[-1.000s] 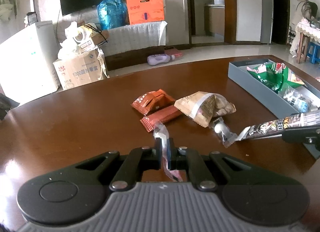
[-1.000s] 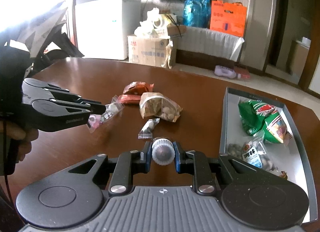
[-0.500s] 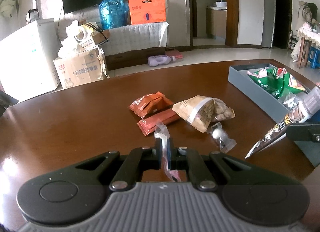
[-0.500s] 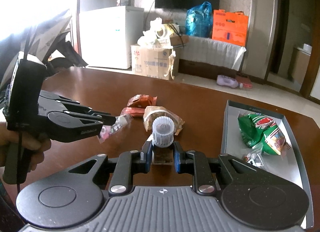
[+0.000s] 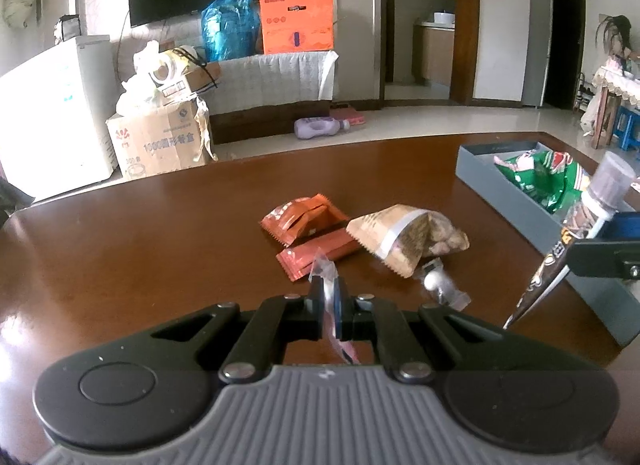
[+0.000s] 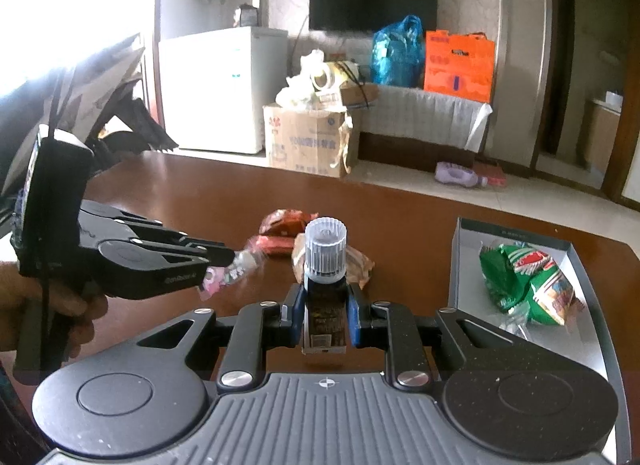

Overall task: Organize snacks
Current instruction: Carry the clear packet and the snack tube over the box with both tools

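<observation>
My left gripper (image 5: 329,305) is shut on a small clear candy wrapper (image 5: 325,271) with pink print, held above the table; it also shows in the right wrist view (image 6: 236,265). My right gripper (image 6: 324,307) is shut on a dark spouted snack pouch (image 6: 324,317) with a ribbed white cap (image 6: 326,243), tipped upright; the pouch shows at the right of the left wrist view (image 5: 560,261). On the table lie two orange packets (image 5: 304,219), a tan nut bag (image 5: 408,237) and a small clear wrapped candy (image 5: 440,285).
A grey tray (image 6: 460,261) at the table's right holds a green snack bag (image 6: 524,281) and clear packets. The brown table (image 5: 140,249) ends at a far edge, with a cardboard box (image 5: 160,145) and white fridge (image 5: 52,105) on the floor beyond.
My right gripper has lifted and tipped the pouch from lying flat to cap-up and drawn it toward the tray side. My left gripper has kept its hold and risen slightly.
</observation>
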Motion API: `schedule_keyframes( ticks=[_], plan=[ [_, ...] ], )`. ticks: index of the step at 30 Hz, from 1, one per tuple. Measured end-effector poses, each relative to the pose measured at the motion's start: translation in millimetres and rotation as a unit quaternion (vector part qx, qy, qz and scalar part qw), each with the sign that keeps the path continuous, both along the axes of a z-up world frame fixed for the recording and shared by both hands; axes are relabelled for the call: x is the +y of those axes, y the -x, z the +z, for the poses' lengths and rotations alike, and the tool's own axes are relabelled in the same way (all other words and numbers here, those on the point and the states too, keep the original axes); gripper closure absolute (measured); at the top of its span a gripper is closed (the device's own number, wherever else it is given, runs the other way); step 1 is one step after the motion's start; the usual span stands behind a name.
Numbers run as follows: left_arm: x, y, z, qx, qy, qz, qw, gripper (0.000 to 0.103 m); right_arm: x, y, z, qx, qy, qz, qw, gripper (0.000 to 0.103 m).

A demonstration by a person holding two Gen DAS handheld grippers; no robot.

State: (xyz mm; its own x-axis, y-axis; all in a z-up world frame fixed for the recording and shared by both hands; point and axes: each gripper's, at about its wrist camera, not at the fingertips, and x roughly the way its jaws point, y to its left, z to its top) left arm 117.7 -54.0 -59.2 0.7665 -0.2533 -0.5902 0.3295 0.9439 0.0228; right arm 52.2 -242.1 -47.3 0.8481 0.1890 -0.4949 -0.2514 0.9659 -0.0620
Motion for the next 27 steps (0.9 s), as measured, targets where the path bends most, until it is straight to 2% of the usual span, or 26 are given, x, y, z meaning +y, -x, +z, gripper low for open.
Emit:
schedule_keyframes(
  ticks=[17,27],
  plan=[
    [-31,1,25,-0.029,-0.027,-0.027,0.9988,0.102,-9,18,30,-0.045,-0.035,0.002,0.998,0.079],
    [-81,4,68,-0.067,-0.031,-0.064,0.9952,0.102,-54,33,59,-0.083,-0.074,-0.036,0.993,0.079]
  ],
)
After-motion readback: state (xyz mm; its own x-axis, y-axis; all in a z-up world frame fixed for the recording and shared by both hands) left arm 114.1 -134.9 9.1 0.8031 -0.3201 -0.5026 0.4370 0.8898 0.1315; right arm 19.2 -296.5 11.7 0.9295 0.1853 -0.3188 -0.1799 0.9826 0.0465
